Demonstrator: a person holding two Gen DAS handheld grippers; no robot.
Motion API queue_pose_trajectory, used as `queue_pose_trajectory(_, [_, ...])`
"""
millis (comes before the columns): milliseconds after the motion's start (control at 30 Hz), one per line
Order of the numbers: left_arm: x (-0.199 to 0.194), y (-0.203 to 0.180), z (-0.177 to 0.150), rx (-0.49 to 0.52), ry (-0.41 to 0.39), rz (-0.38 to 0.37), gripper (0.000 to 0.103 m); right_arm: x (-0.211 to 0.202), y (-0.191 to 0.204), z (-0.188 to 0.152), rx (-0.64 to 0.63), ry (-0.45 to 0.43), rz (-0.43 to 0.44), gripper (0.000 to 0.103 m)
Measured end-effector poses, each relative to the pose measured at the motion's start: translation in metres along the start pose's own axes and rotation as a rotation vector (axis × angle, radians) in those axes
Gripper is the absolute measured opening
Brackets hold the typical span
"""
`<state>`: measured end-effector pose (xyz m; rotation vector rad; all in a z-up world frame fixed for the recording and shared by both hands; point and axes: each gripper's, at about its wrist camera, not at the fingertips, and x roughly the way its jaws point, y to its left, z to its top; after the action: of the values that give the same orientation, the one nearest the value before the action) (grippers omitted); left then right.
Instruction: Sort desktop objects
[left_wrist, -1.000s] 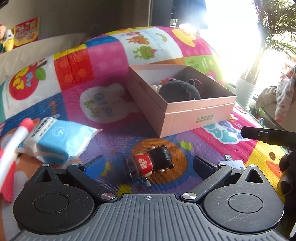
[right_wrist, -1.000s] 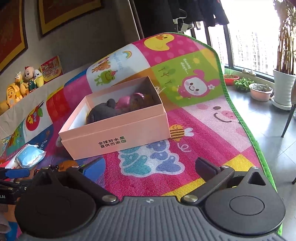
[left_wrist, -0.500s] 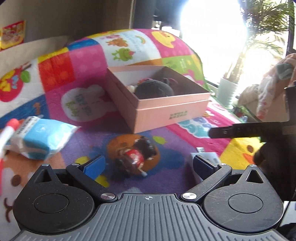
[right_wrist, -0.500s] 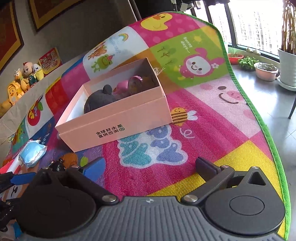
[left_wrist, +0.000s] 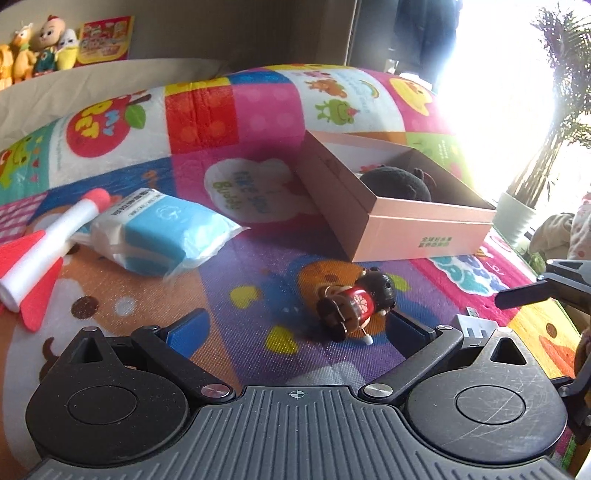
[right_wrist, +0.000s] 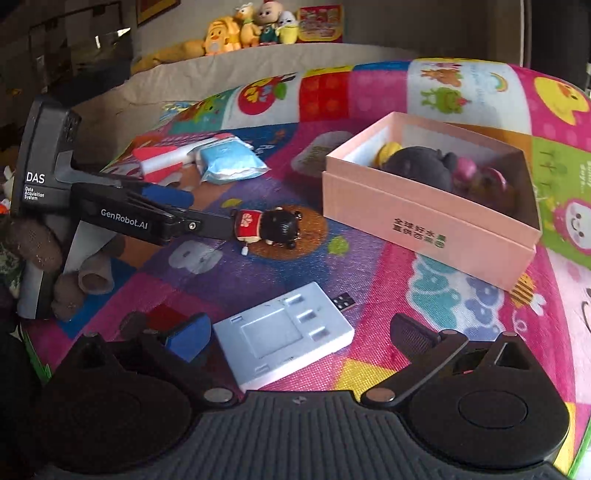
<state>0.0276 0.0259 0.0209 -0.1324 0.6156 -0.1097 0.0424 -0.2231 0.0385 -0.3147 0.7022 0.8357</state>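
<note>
**Pink box waits; wind-up toy now off-centre in my left jaws**

Pink box (left_wrist: 417, 221) sits far right on the play mat (left_wrist: 236, 280), already holding a dark plush (right_wrist: 421, 166). Left gripper (left_wrist: 295, 328) wide open, nothing held. Since a second ago the wind-up toy (left_wrist: 354, 304) has shifted from mid-gap to beside my right finger: recentre first. Right gripper (right_wrist: 299, 332) has swung round, open, over the white card reader (right_wrist: 284, 332).

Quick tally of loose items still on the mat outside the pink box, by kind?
Wind-up toy figure: 1
Foam rocket: 1
Blue tissue pack: 1
White flat USB device: 1
Total: 4
</note>
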Motion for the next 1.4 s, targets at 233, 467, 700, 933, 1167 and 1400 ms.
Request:
queue_pose_trajectory(233, [0.0, 0.0, -0.002, -0.014, 0.005, -0.009, 0.103, 0.021, 0.007, 0.004, -0.221, 0.048, 0.021, 0.103])
queue_pose_trajectory(467, [0.0, 0.002, -0.002, -0.019, 0.007, -0.019, 0.103, 0.019, -0.004, 0.003, -0.125, 0.061, 0.104, 0.095])
queue_pose_trajectory(700, [0.002, -0.003, -0.002, 0.008, 0.015, -0.013, 0.103, -0.007, -0.024, -0.012, 0.144, -0.007, -0.104, 0.095])
queue_pose_trajectory(933, [0.012, -0.03, 0.0, 0.103, 0.057, -0.017, 0.103, -0.021, -0.05, -0.037, 0.481, -0.09, -0.256, 0.095])
queue_pose_trajectory(1167, [0.014, -0.05, 0.001, 0.092, 0.106, -0.087, 0.103, -0.021, -0.039, -0.042, 0.51, -0.184, -0.331, 0.098])
queue_pose_trajectory(1400, [0.04, -0.067, 0.016, 0.135, 0.098, -0.094, 0.103, -0.038, -0.049, -0.056, 0.653, -0.293, -0.39, 0.103])
